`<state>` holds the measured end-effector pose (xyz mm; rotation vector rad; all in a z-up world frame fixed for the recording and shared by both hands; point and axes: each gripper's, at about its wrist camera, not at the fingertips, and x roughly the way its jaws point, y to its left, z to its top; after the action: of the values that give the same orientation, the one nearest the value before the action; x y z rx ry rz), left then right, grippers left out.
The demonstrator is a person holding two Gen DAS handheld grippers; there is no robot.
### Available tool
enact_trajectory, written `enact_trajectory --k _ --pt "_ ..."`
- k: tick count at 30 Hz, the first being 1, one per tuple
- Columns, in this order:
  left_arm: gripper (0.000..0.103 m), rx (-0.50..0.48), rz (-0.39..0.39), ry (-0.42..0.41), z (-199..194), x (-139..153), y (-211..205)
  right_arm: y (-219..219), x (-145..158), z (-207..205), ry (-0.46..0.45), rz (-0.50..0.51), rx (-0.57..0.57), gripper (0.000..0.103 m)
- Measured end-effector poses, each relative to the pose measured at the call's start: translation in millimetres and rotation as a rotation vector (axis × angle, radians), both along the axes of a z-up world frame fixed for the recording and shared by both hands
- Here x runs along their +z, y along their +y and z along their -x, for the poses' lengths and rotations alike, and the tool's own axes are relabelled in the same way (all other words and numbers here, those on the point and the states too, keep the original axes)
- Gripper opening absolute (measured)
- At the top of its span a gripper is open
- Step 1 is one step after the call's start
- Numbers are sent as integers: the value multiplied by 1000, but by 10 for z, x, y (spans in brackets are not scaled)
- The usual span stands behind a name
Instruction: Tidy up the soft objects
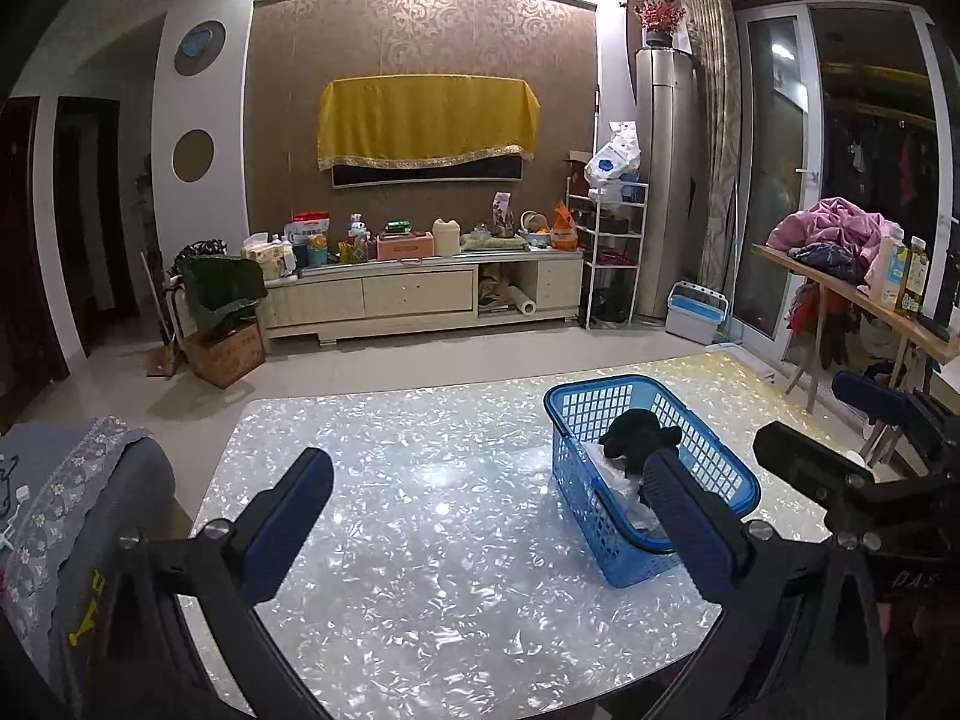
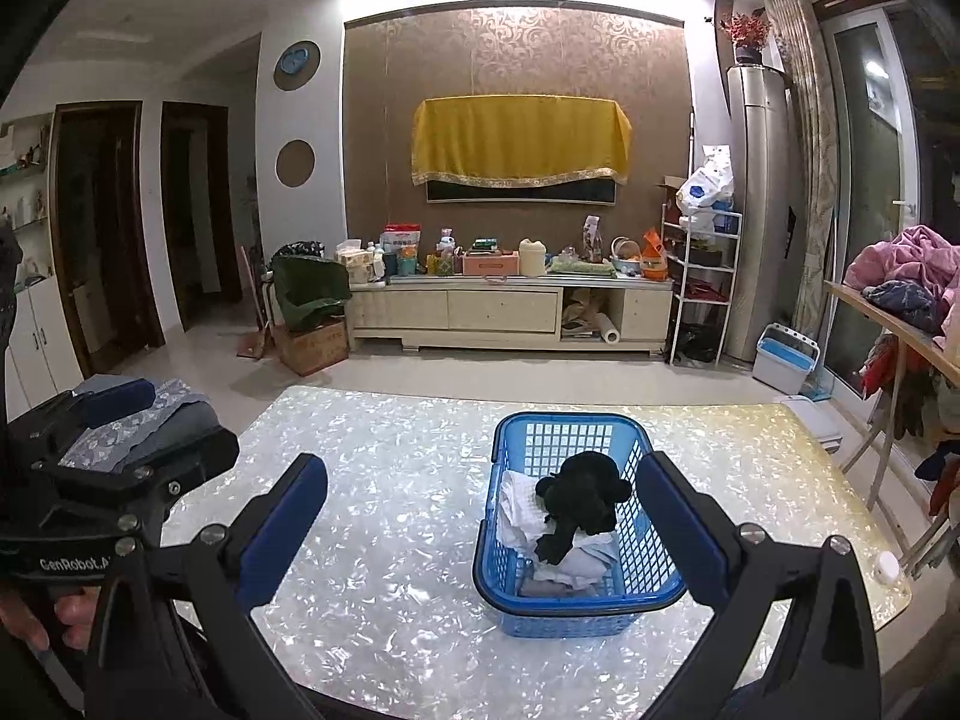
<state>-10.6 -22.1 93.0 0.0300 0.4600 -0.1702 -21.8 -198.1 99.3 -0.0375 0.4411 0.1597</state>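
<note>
1. Both pairs of fingers stand wide apart with nothing between them: my left gripper (image 1: 486, 498) and my right gripper (image 2: 480, 504) hover above the pearly table (image 2: 390, 540), blue pads facing inward.
2. From the left wrist view, my right gripper (image 1: 840, 420) shows off to the right of the basket, its fingers spread too.
3. From the right wrist view, my left gripper (image 2: 156, 426) sits well to the left of the basket, and part of my hand (image 2: 66, 612) grips its handle.
4. Just ahead of my right gripper stands the blue basket (image 2: 576, 600) on the table, nearer the table's right side.
5. Inside the basket lies a black plush toy (image 2: 582, 501), resting on top of white folded cloths (image 2: 522, 504).
6. Left of the basket, past the table's edge, a grey-blue patterned cover (image 1: 72, 480) drapes over some furniture.
7. Beyond the basket, against the far wall, runs a low cabinet (image 2: 510, 312) crowded with small items, under a yellow drape (image 2: 519, 141).
</note>
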Motion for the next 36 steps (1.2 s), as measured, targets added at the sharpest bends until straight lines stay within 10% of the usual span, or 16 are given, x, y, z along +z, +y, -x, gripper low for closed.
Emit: enact_trajectory --k 36 --pt "103 2 -13 -12 96 -21 -11 11 -66 35 16 7 5 103"
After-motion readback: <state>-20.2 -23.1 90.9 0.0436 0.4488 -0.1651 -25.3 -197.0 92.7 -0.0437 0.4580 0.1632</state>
